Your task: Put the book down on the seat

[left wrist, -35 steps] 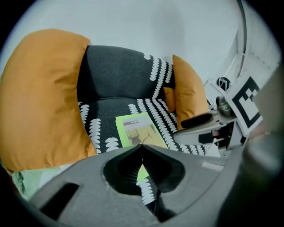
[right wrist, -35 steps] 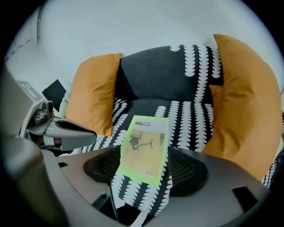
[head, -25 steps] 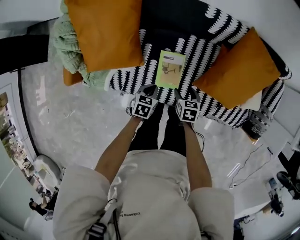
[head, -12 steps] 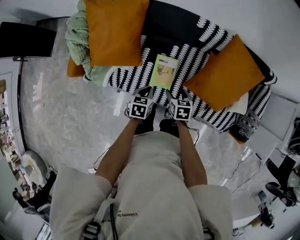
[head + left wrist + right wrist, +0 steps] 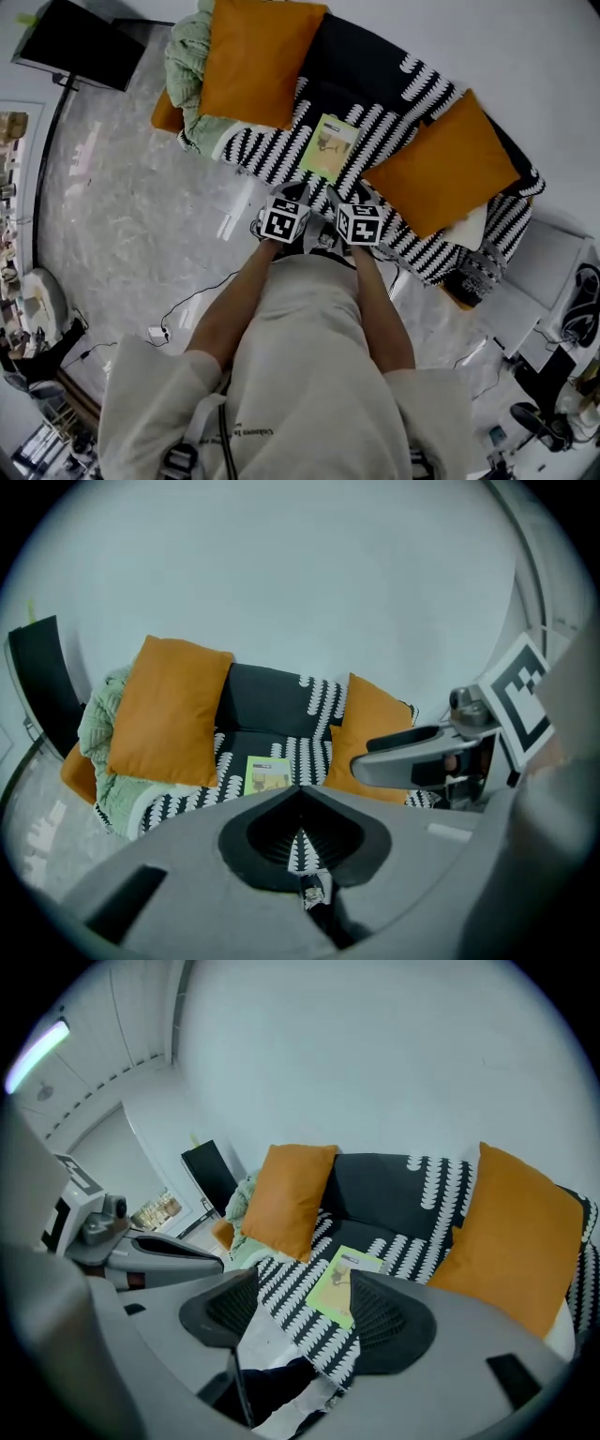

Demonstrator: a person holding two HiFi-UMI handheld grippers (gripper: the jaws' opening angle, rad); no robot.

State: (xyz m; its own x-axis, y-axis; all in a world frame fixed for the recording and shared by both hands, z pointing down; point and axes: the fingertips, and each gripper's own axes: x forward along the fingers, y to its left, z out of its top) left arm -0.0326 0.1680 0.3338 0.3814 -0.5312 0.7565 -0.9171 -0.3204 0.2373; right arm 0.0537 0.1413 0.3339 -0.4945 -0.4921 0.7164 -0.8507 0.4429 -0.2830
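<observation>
1. The book (image 5: 328, 147) is seen lying flat, cover up, on the seat (image 5: 272, 152) of a sofa draped in a black-and-white patterned cover; it is touched by neither gripper.
2. In the head view, the book is found at about 12 o'clock from the two grippers, near them but apart.
3. The left gripper (image 5: 300, 789) is clenched: in the left gripper view its jaw tips are seen meeting, and only the patterned cover shows through the hollow behind them. Nothing is held.
4. The right gripper (image 5: 305, 1283) is released: in the right gripper view its jaws are seen spread wide, with the book and the patterned cover visible on the seat beyond the gap. Nothing is grasped.
5. Both grippers are held side by side just off the front edge of the seat, the left at 9 o'clock of the right, each carried on a bare forearm.
6. A large orange cushion (image 5: 255, 58) is propped at 10 o'clock from the book, and a second orange cushion (image 5: 441, 164) is set at 4 o'clock from it; the book lies between the two.
7. A green knitted blanket (image 5: 187, 70) is bunched at 9 o'clock of the first cushion, touching it.
8. A grey marbled floor (image 5: 122, 216) is seen in front of the sofa.
</observation>
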